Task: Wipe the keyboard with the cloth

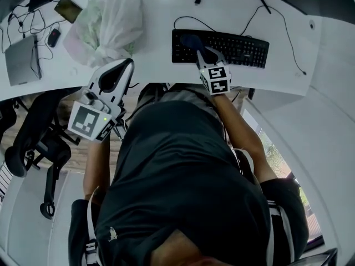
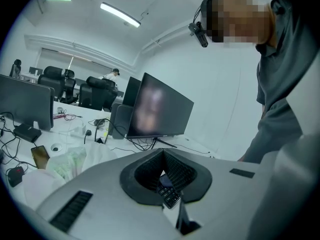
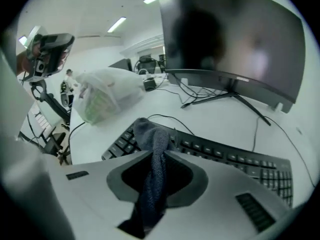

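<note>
Nearest the body, the left gripper (image 1: 118,73) is being held at the near edge of the white desk (image 1: 155,15). Its jaws are being kept together with nothing clamped between them, and only a few keys are being glimpsed through the loop behind the jaw tips. Down on the floor to its left, a black office chair (image 1: 39,143) is being left pushed in beside the desk.

Just past the left gripper, a crumpled plastic bag (image 1: 105,24) is being left lying on the desk, to the left of the black keyboard (image 1: 233,49) and apart from it.

The right gripper (image 1: 205,53) is being held over the keyboard's left part. Its jaws are being pressed shut on the dark blue cloth (image 3: 152,154), which is being drawn between them as a twisted strand. The bunched end of the cloth is being rested on the keys, so a patch of them is being hidden beneath it. The rest of the key rows are being left uncovered.

Behind the keyboard, a dark monitor (image 3: 235,44) is being carried on its stand. At the desk's far left, a laptop (image 1: 19,60), a mouse (image 1: 54,36) and a phone (image 1: 67,9) are being left among loose cables.
</note>
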Demonstrator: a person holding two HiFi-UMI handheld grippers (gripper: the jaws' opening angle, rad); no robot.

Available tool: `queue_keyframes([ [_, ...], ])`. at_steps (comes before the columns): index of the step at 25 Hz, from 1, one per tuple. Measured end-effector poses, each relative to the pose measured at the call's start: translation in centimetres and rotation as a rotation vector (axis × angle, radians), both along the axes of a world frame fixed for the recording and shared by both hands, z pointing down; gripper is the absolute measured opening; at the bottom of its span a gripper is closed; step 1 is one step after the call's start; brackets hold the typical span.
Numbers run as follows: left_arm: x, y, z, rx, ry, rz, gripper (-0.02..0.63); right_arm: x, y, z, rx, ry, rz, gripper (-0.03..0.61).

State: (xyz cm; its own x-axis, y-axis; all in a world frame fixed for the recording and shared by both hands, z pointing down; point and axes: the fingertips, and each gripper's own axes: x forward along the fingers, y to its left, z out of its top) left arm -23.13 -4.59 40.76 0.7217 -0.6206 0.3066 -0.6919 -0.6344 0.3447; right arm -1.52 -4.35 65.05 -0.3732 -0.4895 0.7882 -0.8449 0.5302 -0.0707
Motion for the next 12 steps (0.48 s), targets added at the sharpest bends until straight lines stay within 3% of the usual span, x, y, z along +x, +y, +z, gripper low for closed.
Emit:
queue_keyframes([
  [2,0.0,-0.4,0.2,-0.008,0.006,0.002,0.002,0.7,-0.2,0.1,0.007,0.021,0.034,0.064],
  [6,0.9,-0.9,-0.1,0.006,0.015,0.026,0.002,-3.0,-0.3,0.0,0.024,0.038,-0.083,0.064],
  [10,0.7,-1.0,0.4,-0.007,0.011,0.017,0.002,-0.7,-3.1,0.3,0.025,0.001,0.028,0.064],
  [12,0.3,-0.9,1.1,-0.03,0.004,0.009,0.002,-0.6,-4.3,0.3,0.042,0.008,0.036,0.064],
])
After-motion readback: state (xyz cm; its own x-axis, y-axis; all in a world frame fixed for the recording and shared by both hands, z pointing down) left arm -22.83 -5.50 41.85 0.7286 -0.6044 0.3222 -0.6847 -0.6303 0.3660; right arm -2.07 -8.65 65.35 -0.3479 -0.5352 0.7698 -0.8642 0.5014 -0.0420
